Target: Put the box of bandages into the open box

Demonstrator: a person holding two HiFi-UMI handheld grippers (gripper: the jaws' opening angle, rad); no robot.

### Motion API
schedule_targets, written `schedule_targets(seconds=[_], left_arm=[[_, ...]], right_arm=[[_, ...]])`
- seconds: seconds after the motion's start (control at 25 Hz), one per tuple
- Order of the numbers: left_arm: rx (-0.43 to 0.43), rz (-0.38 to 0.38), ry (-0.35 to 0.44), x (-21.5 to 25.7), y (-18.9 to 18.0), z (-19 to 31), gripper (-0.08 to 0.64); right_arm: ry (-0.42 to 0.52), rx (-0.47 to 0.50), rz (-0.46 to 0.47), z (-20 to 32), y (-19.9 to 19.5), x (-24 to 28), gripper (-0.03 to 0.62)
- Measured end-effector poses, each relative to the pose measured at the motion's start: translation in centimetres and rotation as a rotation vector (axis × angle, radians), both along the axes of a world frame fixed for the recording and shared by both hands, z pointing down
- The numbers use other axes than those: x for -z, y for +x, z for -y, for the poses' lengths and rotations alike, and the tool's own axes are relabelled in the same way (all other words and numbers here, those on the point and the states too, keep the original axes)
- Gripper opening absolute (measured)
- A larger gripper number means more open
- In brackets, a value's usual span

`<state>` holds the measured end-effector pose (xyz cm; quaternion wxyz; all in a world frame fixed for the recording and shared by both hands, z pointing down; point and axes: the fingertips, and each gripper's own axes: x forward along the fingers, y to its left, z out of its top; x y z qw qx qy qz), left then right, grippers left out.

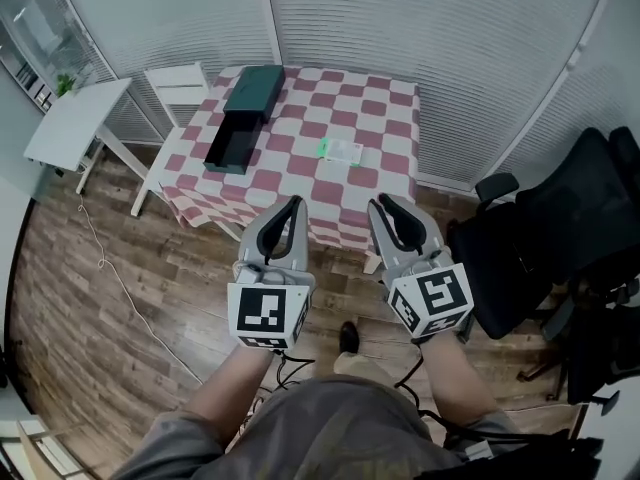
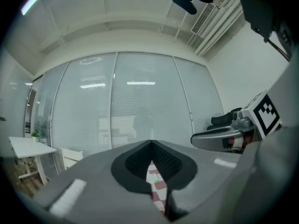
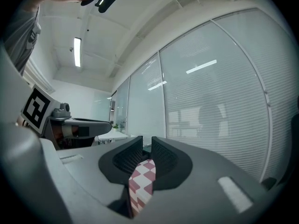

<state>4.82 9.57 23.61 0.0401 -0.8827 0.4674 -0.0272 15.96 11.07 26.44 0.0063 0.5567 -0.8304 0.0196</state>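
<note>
A small white and green box of bandages (image 1: 343, 150) lies on the red-and-white checked table (image 1: 385, 118), right of middle. At the table's left a dark green open box (image 1: 228, 140) lies with its lid (image 1: 254, 90) behind it. I hold both grippers over the wooden floor, short of the table's near edge. My left gripper (image 1: 293, 201) (image 2: 152, 143) is shut, its tips touching, with nothing in it. My right gripper (image 1: 377, 204) (image 3: 146, 146) shows a narrow gap between its pads, empty. Between the left jaws a sliver of the bandage box (image 2: 154, 181) shows.
A white side table (image 1: 75, 118) and a white chair (image 1: 178, 83) stand left of the checked table. A black office chair (image 1: 560, 238) is at the right. A thin cable (image 1: 110, 268) runs across the floor. Blinds cover the glass wall behind.
</note>
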Motion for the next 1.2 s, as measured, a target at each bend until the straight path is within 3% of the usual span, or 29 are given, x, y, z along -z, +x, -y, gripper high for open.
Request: schedule_targets(seconds=[0.44,1.2], left_arm=[[0.056,0.004,0.041,1.5,3.8,7.5,0.000],[0.068,-0.021,-0.105,-5.2,3.9,17.6,0.000]], right_arm=[[0.031,0.092,-0.016,8.6,2.9,0.9,0.099],[-0.139,0.196,-0.065,18.0,1.9,-7.1,0.151]])
